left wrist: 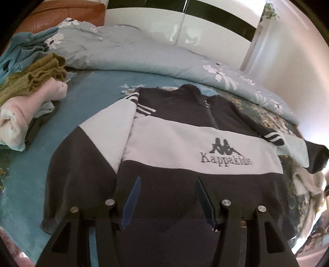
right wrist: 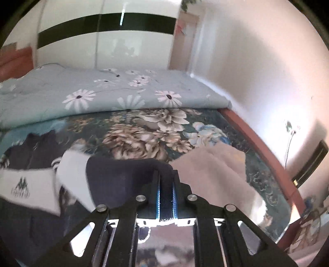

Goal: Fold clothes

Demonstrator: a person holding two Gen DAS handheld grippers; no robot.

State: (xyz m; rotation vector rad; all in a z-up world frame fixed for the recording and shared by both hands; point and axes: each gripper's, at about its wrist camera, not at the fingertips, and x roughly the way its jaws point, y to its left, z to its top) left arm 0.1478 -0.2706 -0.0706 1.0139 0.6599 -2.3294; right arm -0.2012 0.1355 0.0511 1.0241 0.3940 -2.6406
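Covering the bed is a teal sheet printed with large flowers, and a grey-blue daisy quilt is bunched along its far side. A glossy white wardrobe with a black band is seen behind, a pale wall at 3 o'clock, and a brown headboard at 11 o'clock. A black and white jacket is spread front-up at the centre of the bed. At 9 o'clock a pile of folded clothes is stacked. The left tool is held with its fingers apart above the jacket hem. The right tool is clamped together on the dark sleeve, which is raised off the bed.
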